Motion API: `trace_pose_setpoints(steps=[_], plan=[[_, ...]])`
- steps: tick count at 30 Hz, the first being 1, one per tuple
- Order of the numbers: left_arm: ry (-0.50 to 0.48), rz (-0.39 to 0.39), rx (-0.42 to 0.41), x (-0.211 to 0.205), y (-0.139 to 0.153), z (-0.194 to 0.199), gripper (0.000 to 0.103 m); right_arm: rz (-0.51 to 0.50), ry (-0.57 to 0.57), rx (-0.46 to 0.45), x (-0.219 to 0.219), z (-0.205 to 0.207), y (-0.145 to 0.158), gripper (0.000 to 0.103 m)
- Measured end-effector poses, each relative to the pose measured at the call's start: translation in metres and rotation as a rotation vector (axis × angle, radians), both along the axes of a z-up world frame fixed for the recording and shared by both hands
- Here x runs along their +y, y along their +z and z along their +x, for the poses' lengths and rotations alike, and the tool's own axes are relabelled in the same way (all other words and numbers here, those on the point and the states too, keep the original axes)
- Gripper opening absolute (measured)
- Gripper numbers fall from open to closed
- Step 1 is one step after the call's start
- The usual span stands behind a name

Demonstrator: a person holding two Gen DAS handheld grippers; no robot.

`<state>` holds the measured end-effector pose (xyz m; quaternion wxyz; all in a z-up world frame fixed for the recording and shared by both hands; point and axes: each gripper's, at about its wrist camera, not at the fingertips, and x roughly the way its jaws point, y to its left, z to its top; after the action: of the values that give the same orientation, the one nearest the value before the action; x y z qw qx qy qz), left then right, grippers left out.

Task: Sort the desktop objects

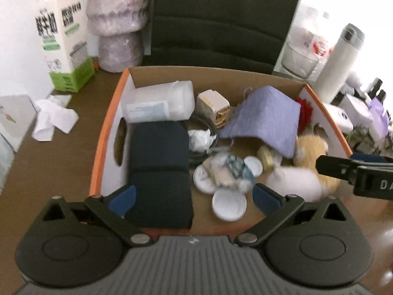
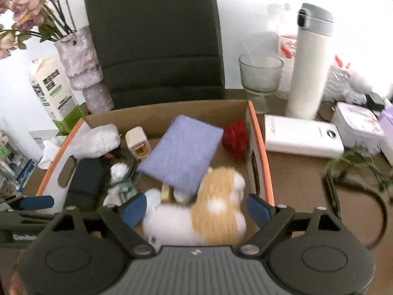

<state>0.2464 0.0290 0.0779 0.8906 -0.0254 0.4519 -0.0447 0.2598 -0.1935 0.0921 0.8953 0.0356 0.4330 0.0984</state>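
Right wrist: right tool (image 2: 196, 207) gapes wide around plush toy (image 2: 211, 211), not gripping.

A lived-in home desk: a dark brown wooden desktop (image 2: 302, 172), a dark green padded chair back (image 2: 154, 41) at twelve o'clock, a mottled purple vase of artificial flowers (image 2: 81, 61) at ten, a white insulated flask (image 2: 309, 68) at two.

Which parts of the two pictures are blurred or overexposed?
Left wrist view: the small white lids and plush toy are motion-smeared, and the top right corner is blown out. Right wrist view: the plush toy is blurred; the background behind the white bottle is washed out.
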Motion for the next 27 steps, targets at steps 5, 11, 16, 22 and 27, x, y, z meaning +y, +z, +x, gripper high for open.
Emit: trace_pose_setpoints(steps=[5,11,16,22,27], plan=[[0.003,0.054,-0.121,-0.012,0.014,-0.051,0.103,0.001,-0.013,-0.042,-0.006,-0.048,0.001,0.088],[0.024,0.027,-0.221,-0.022,0.025,-0.112,0.103,0.063,-0.022,-0.141,-0.016,-0.111,0.006,0.088],[0.05,0.02,-0.271,-0.025,0.013,-0.161,0.103,0.071,-0.003,-0.205,-0.018,-0.167,0.002,0.09],[0.079,0.032,-0.288,-0.021,-0.008,-0.22,0.103,0.015,0.02,-0.278,-0.016,-0.232,-0.014,0.091],[0.062,0.071,-0.351,-0.028,-0.016,-0.267,0.103,0.011,0.012,-0.274,-0.016,-0.276,-0.032,0.091]])
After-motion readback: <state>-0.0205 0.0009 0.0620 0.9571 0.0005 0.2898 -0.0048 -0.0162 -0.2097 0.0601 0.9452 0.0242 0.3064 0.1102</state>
